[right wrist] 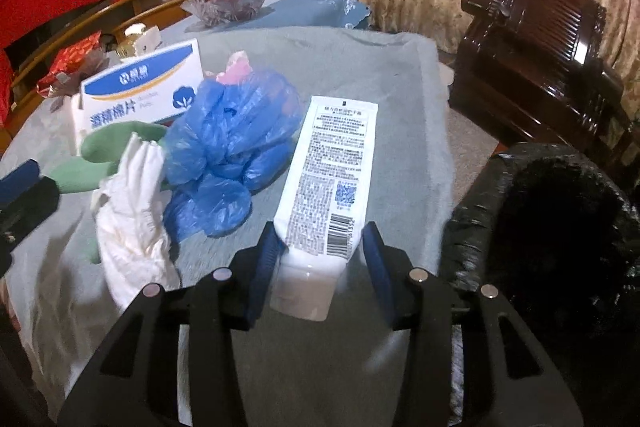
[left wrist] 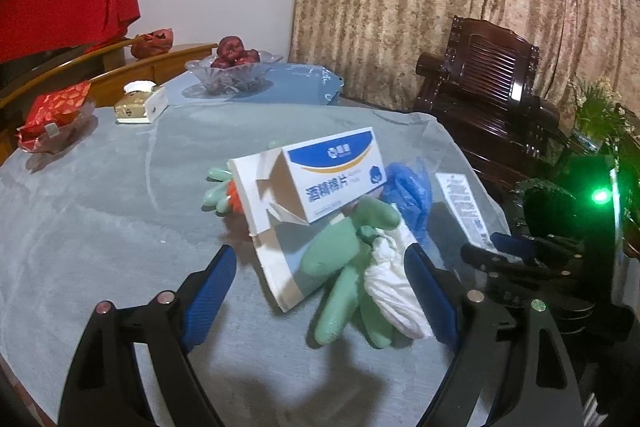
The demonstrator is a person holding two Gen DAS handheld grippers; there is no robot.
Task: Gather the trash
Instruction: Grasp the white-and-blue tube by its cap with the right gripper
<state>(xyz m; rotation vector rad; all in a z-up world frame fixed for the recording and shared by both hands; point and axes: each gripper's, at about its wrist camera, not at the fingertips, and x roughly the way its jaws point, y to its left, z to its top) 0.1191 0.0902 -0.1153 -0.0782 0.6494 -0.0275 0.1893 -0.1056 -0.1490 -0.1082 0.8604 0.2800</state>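
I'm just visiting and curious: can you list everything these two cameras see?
box: one, white and blue, open, on the table
gloves: green, by the box
white cloth: one, crumpled
blue plastic bag: one, mid-table
tube: one, white, flat, cap end between the right gripper's pads
bin bag: black, right of the table
fruit bowl: glass, far end
tissue box: one, gold
chair: dark wood
left gripper: open, around gloves and cloth
right gripper: around tube
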